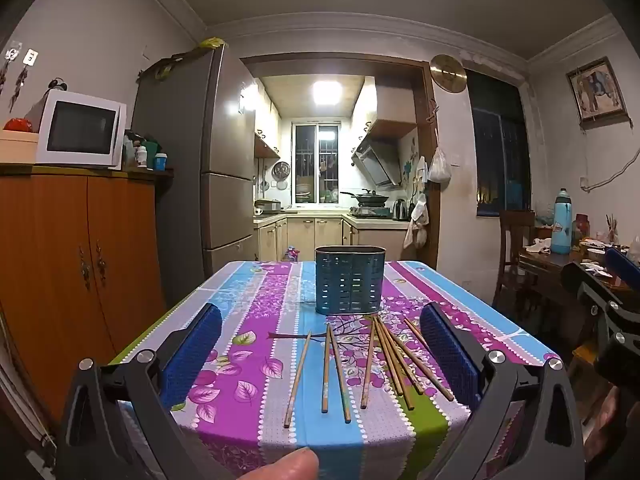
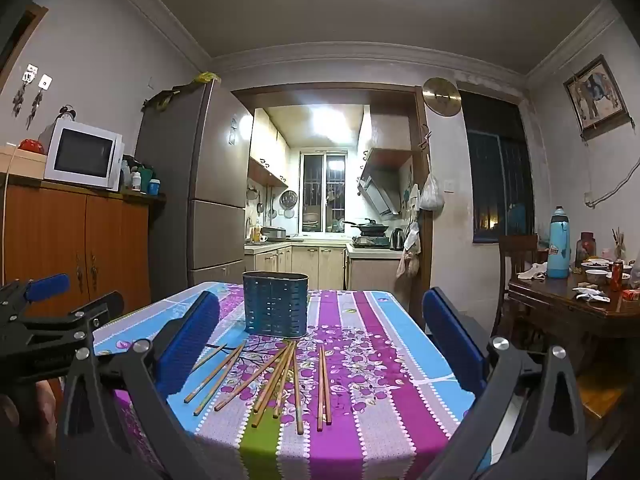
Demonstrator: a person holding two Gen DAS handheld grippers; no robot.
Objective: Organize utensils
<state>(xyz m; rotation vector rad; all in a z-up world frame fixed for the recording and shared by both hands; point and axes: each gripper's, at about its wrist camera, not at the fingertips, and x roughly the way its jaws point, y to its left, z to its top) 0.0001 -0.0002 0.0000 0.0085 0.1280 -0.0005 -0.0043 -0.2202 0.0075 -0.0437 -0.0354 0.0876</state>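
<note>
I have both grippers held just short of the near edge of the surface (image 1: 248, 280), which is covered in a striped, flowered cloth. The left gripper (image 1: 320, 356) has its jaws spread wide, the blue pads (image 1: 192, 356) far apart with nothing between them and nothing touched; they frame the scatter of wooden chopsticks (image 1: 376, 360) from above. The right gripper (image 2: 320, 344) is the same: jaws fully spread, blue pads (image 2: 188, 340) standing clear of everything, holding nothing. From the right wrist I can see the left gripper at the left edge of the view, and from the left wrist the right gripper shows at the far right edge. The chopsticks lie loose on the cloth at the near end of the surface, some fanned and crossing one another in a bunch, a few lying singly to the left and a pair lying side by side at the right of the bunch in the right wrist view. Just behind them stands the blue utensil holder (image 1: 350, 280), upright, with slotted walls, its base close to the far tips of the chopsticks. From these angles I cannot see into it. A thumb (image 1: 288, 466) shows at the bottom of the left view.
</note>
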